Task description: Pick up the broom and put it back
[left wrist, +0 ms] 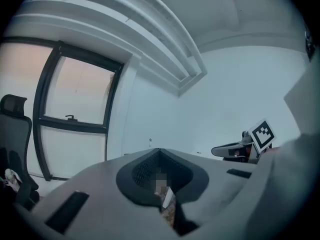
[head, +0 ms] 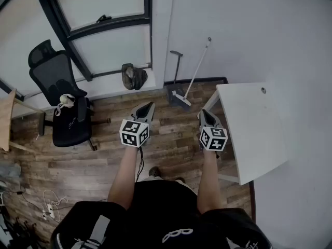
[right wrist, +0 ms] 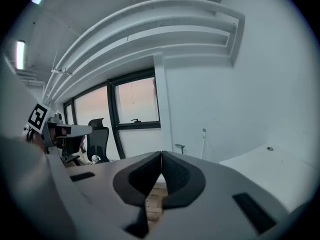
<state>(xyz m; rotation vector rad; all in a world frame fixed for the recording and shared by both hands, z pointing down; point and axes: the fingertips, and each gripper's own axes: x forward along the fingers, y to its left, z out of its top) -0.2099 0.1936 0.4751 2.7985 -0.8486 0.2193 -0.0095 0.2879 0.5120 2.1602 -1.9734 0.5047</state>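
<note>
The broom [head: 197, 69] stood upright, off the desk's [head: 250, 124] far left corner, its pale handle leaning back against the white wall and its head down on the wooden floor [head: 104, 162]. A long-handled dustpan [head: 173, 92] stood just beside it, on the side away from the desk, so close at the bottom that I could not tell whether the two touched. Neither tool was in anyone's grip. The person stood back from the wall, left of the desk, with both forearms held out in front. The right gripper [head: 204, 113] hung just off the desk's left edge, tilted a little downward, its jaws pressed fully together with nothing between them. The left gripper [head: 149, 106] was further from the desk, at about the same level and well apart from the other; its jaws met at the tips too, and only a sliver of floor showed through the gap behind them. Both pointed roughly toward the broom but were well short of it. Far to the left of the desk a black office chair [head: 65, 110] sat under the window [head: 104, 30], and a dark bag [head: 134, 77] rested at the foot of the window, between the chair and the dustpan. Some white cables [head: 49, 205] lay on the floor, well left of the desk.
</note>
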